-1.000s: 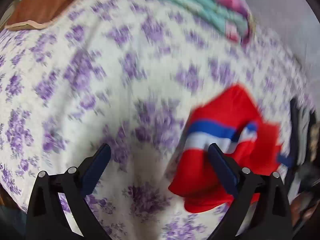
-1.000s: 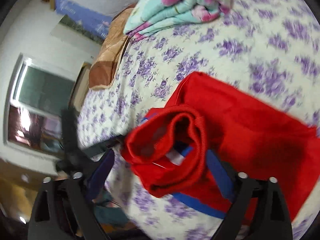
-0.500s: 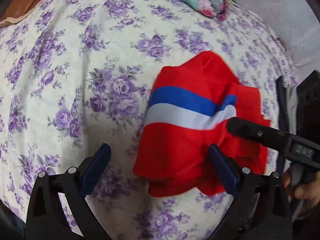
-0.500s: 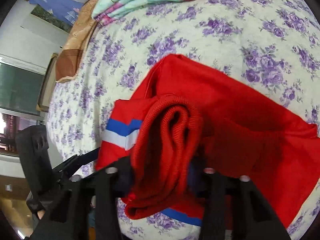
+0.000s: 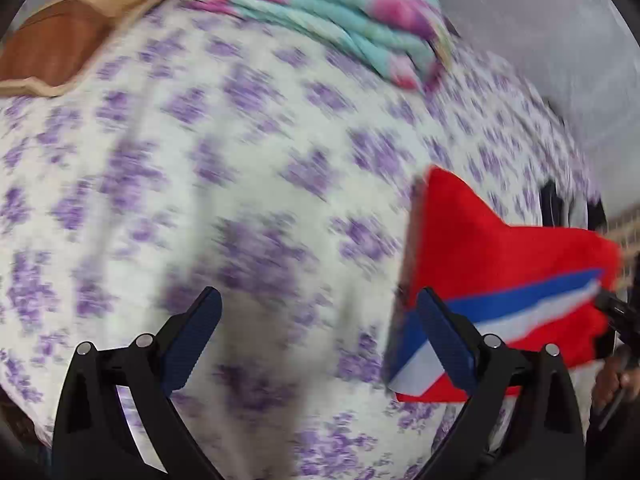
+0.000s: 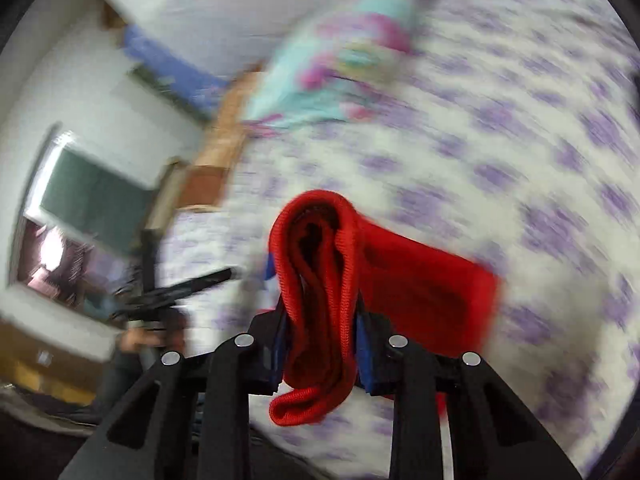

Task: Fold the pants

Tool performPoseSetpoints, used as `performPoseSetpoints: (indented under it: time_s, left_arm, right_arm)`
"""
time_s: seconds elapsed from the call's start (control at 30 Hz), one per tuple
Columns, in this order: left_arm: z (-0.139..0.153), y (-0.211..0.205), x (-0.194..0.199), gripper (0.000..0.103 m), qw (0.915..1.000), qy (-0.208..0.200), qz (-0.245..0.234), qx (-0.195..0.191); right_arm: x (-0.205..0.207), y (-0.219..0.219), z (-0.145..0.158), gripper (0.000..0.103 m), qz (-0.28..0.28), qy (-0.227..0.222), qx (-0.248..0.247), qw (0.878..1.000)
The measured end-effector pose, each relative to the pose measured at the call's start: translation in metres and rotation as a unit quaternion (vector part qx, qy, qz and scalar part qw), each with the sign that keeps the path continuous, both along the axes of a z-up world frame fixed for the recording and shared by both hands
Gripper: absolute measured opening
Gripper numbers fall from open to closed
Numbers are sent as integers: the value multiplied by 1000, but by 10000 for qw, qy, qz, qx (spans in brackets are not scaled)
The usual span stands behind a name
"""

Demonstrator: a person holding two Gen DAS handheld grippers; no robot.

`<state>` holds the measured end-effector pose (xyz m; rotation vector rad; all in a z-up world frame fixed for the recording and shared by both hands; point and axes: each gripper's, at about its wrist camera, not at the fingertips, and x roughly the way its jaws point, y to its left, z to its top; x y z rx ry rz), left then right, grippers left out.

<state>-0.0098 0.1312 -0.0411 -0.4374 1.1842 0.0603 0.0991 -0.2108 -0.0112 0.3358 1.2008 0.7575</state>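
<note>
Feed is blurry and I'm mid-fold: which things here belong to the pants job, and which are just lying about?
In the job:
red pants, clamped at the ribbed band
right gripper, shut on them
left gripper, open, empty
floral bedsheet, the folding surface

Lying about:
folded teal blanket
brown pillow

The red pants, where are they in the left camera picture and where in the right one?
Left wrist view: the red pants are at the right side, lifted over the flowery bedsheet, beyond the open left claw.
Right wrist view: the red pants are low in the middle, bunched inside the shut right claw.
Shared landmark: the folded turquoise-and-pink blanket at the far end of the bed.
</note>
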Motion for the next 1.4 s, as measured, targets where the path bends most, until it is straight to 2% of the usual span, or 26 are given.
performPoseSetpoints:
  time_s: [0.03, 0.07, 0.13, 0.2, 0.3, 0.37, 0.43, 0.47, 0.57, 0.67, 0.73, 0.77, 0.8, 0.83, 0.87, 0.93, 1.0, 1.03, 1.07, 1.1, 1.13, 1.2, 1.27, 1.33, 1.37, 1.4]
  left_arm:
    - [-4, -11, 4, 95, 9999, 39, -143, -10]
    - [-9, -24, 8, 95, 9994, 90, -327, -8]
    - [-17, -47, 16, 95, 9977, 207, -640, 65]
    - [-22, -72, 24, 95, 9942, 288, -991, 310]
    - [-30, -98, 31, 95, 9880, 381, -1321, 699]
    - [-35, -103, 35, 95, 9877, 471, -1323, 684]
    - [-35, -102, 37, 95, 9889, 483, -1266, 607]
    - [-32, -100, 41, 95, 9902, 459, -1221, 506]
    - [-17, -98, 56, 95, 9928, 257, -1074, 464]
    - [-14, -106, 84, 95, 9914, 197, -1081, 704]
    - [-27, -108, 101, 95, 9875, 439, -1068, 1069]
    - [-38, -107, 108, 95, 9854, 602, -1024, 1221]
    - [-45, -104, 111, 97, 9836, 685, -978, 1351]
    - [-51, -101, 113, 97, 9815, 742, -939, 1493]
    - [-56, -92, 115, 98, 9818, 808, -817, 1511]
    - [-56, -75, 113, 98, 9884, 843, -448, 1178]
    - [-49, -65, 107, 98, 9907, 783, -155, 1104]
    - [-46, -64, 104, 96, 9914, 754, -142, 1061]
    - [-40, -66, 100, 96, 9933, 701, -193, 895]
    - [-36, -68, 95, 96, 9951, 635, -251, 709]
    - [-31, -74, 90, 96, 9969, 536, -340, 470]
    - [-25, -91, 82, 96, 9964, 408, -695, 248]
    - [-31, -112, 77, 96, 9919, 573, -1023, 499]
    - [-41, -120, 70, 98, 9886, 733, -1169, 605]
    - [-49, -117, 62, 99, 9890, 740, -1163, 540]
    - [-55, -113, 56, 99, 9897, 756, -1146, 415]
  right_arm:
    - [3, -9, -21, 42, -132, 151, -263, 9995]
    - [6, -16, -51, 53, -305, 412, -807, 9954]
    - [8, -25, -85, 60, -583, 644, -1473, 9853]
    - [7, -29, -83, 62, -769, 604, -1219, 9877]
    - [4, -28, -55, 65, -800, 147, -1101, 9906]
    - [3, -29, -30, 65, -893, -311, -1042, 9900]
    - [6, -24, -15, 65, -821, -477, -630, 9935]
    - [7, -16, -11, 65, -662, -477, -407, 9958]
    - [15, 20, -16, 64, -283, -462, -414, 9977]
    - [23, 54, -29, 64, -126, -323, -284, 9990]
    - [30, 65, -47, 63, -80, 53, -151, 9998]
    - [34, 69, -59, 62, -116, 200, -302, 9993]
    - [33, 66, -69, 58, -218, 232, -680, 9972]
    - [31, 59, -75, 41, -292, 233, -908, 9952]
    - [32, 43, -80, 20, -402, 301, -860, 9950]
    - [31, 12, -81, 5, -740, 572, -648, 9935]
    - [26, -3, -76, 11, -862, 654, -467, 9930]
    - [22, -5, -68, 25, -884, 584, -498, 9931]
    - [18, -4, -61, 59, -895, 487, -537, 9934]
    - [13, 0, -52, 71, -888, 314, -507, 9943]
    - [5, 10, -38, 76, -755, 29, -419, 9963]
    - [-3, 29, -28, 76, -259, -140, -331, 9990]
    - [-15, 54, -35, 76, 228, 27, -447, 9987]
    - [-24, 64, -51, 76, 452, 176, -930, 9945]
    - [-29, 63, -66, 68, 518, 213, -1327, 9896]
    - [-31, 58, -75, 63, 524, 276, -1440, 9878]
